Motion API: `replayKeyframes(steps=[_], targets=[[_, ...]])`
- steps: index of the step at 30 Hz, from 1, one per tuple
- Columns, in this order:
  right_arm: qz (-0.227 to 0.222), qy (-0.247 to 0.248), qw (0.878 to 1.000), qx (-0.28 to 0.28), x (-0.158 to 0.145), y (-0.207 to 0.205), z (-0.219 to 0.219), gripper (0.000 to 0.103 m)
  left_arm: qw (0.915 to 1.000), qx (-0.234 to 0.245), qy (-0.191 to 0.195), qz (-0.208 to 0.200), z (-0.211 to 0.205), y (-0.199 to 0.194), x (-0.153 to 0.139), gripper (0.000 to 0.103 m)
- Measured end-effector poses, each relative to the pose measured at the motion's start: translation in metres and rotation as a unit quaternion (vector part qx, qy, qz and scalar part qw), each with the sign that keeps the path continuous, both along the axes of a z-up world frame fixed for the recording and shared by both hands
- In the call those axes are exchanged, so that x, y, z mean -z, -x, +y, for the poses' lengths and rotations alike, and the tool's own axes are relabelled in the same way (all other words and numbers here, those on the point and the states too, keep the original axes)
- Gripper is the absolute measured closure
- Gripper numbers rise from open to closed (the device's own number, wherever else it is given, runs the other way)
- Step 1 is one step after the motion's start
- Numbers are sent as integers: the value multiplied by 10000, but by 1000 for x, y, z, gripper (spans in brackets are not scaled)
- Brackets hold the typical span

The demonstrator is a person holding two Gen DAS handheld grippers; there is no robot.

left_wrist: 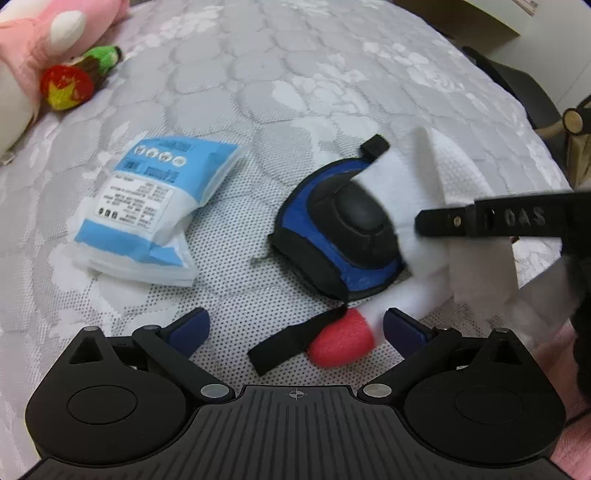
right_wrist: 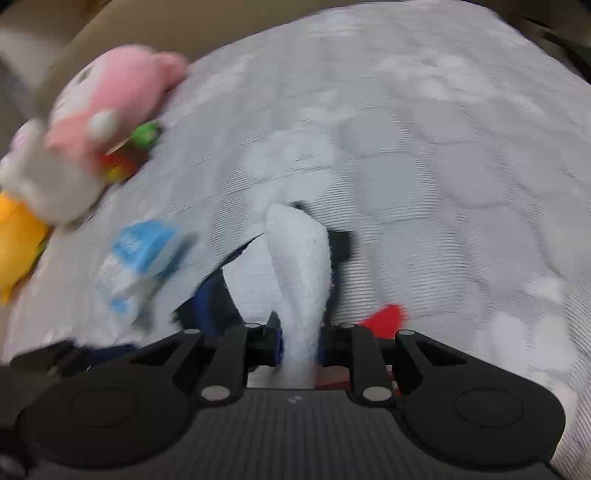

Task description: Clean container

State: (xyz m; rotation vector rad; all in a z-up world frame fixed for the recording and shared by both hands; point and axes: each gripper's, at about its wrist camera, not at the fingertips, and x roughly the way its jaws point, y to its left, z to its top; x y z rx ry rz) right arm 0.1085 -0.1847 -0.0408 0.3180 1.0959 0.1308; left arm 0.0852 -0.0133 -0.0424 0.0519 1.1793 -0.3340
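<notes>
Container isn't identifiable as such; the nearest candidate is the blue-and-black knee pad (left_wrist: 343,229), lying dome-up on the quilted mattress (left_wrist: 303,74), so that serves as the landmark. Left of the pad, well apart: a blue-white wipes pack (left_wrist: 147,206). Just below the pad: a red foam piece (left_wrist: 341,345) touching the pad's loose black strap (left_wrist: 295,341). Far upper-left of the pad: a pink plush toy (left_wrist: 44,33). Left tongs (left_wrist: 295,328) are spread wide and hold nothing; strap and foam lie between the fingers, untouched. Right tongs (right_wrist: 299,341) are nearly closed, pinching a white cloth (right_wrist: 295,258) that drapes over the pad's right edge. The right wrist view is badly motion-blurred, so whether the cloth actually contacts the dome is unclear. Risks, as judgement: the pad is unrestrained, so a wipe stroke could just shove it across the mattress; soft bedding gives no backing, so pressure is lost; the strap could snag the left fingers if they close low; the cloth is held by a narrow pinch and could slip out under drag.
</notes>
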Motion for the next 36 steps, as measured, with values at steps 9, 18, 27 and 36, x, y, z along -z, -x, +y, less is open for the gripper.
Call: replayKeyframes(steps=[9, 18, 27, 36], targets=[[-157, 68, 9987, 472, -1, -1, -13, 83, 9924, 959, 493, 586, -25, 19, 6, 0], [-567, -1862, 9800, 425, -32, 2, -43, 83, 9972, 302, 680, 117, -6, 15, -11, 0], [179, -1017, 9942, -303, 4, -29, 2, 83, 9961, 622, 542, 328, -29, -4, 9, 0], [-113, 356, 9990, 239, 1, -14, -9, 83, 9892, 1181, 749, 448, -38, 7, -1, 0]])
